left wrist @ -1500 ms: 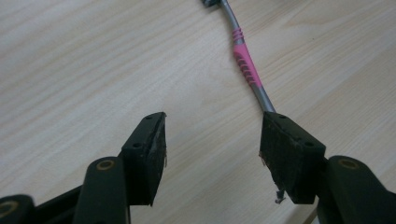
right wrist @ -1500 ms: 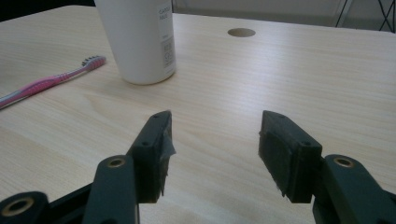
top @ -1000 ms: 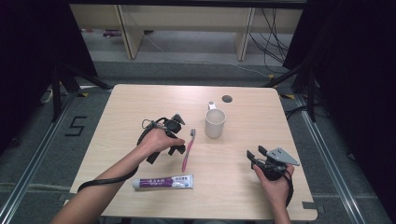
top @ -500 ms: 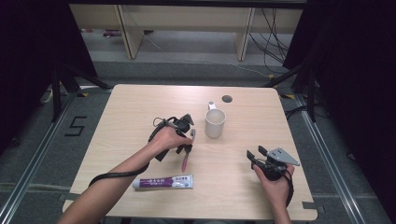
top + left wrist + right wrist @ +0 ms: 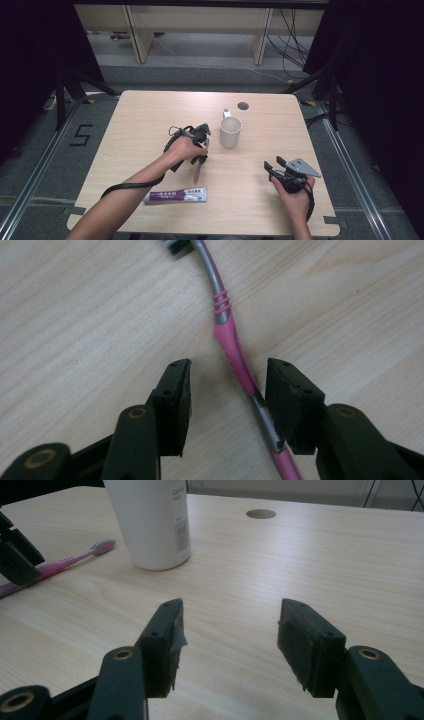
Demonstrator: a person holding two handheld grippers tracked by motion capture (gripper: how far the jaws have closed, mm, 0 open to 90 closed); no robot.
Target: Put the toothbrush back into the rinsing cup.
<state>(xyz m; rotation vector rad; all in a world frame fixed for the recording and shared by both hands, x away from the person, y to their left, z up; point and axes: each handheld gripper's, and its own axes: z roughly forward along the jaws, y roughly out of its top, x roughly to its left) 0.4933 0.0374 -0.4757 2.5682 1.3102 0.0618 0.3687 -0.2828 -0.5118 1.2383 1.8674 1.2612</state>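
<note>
A pink and grey toothbrush [image 5: 198, 170] lies on the wooden table [image 5: 145, 125], left of a white cup [image 5: 230, 131]. My left gripper [image 5: 202, 150] points down over its handle. In the left gripper view the toothbrush [image 5: 227, 335] runs between the jaws of that gripper [image 5: 228, 362], close against the right pad with a gap at the left pad. The jaws have just been closing and are still open. My right gripper [image 5: 273, 165] rests open at the table's right front with nothing between its fingers [image 5: 232, 605]; it faces the cup [image 5: 155, 520] and toothbrush [image 5: 65, 562].
A toothpaste tube [image 5: 175, 195] lies near the front edge, left of centre. A round hole [image 5: 243, 106] is in the tabletop behind the cup. Dark floor, cables and shelf legs surround the table.
My left hand has moved right and down onto the toothbrush handle, and its jaws have narrowed around it. The right gripper has stayed in place.
</note>
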